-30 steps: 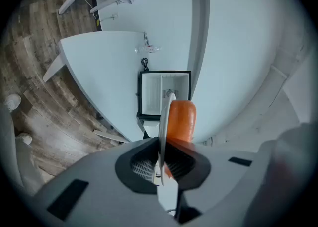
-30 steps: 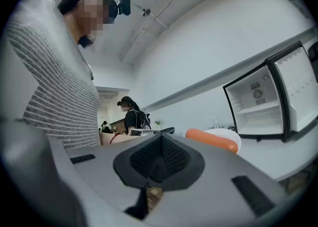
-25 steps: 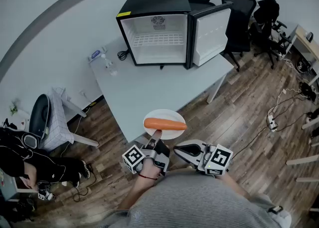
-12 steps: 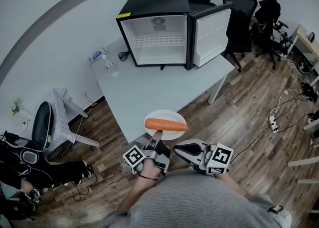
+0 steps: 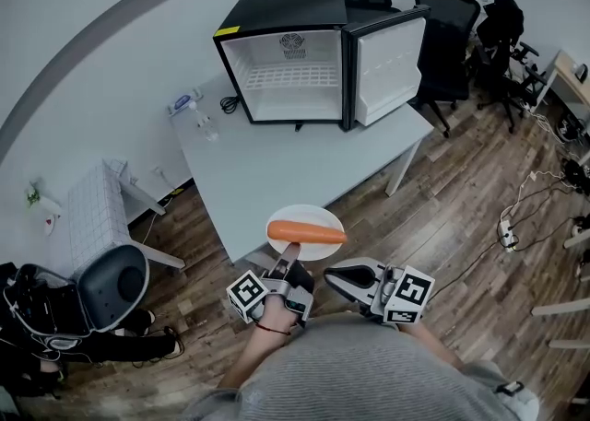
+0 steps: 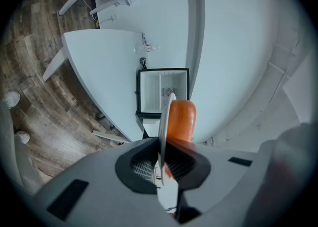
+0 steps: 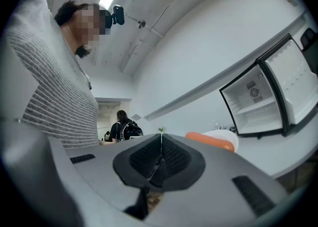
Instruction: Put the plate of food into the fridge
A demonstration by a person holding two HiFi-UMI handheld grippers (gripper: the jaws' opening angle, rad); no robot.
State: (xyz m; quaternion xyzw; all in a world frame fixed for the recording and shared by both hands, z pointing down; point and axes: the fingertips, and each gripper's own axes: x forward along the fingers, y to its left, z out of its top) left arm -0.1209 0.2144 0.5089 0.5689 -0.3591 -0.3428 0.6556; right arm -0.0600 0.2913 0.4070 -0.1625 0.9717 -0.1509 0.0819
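A white plate (image 5: 297, 243) with an orange carrot (image 5: 306, 230) on it hangs over the near edge of the table. My left gripper (image 5: 291, 251) is shut on the plate's near rim; in the left gripper view the plate (image 6: 164, 126) stands edge-on between the jaws, the carrot (image 6: 181, 116) to its right. My right gripper (image 5: 339, 274) sits shut and empty just right of the left one, near my body. In the right gripper view the carrot (image 7: 211, 140) and plate (image 7: 227, 138) show to the right. The black fridge (image 5: 288, 18) stands at the table's far end, its door (image 5: 391, 56) swung open, its inside white and empty.
A pale table (image 5: 277, 166) runs from me to the fridge. A small clear bottle (image 5: 199, 119) and a cable (image 5: 227, 101) lie left of the fridge. Office chairs (image 5: 448, 28) stand behind the door, a white chair (image 5: 101, 226) at the left. Cables lie on the wood floor (image 5: 479, 216).
Both grippers and the plate have held still. At the left, the dark swivel chair has rolled down and right, and the person beside it has moved toward the lower left corner.
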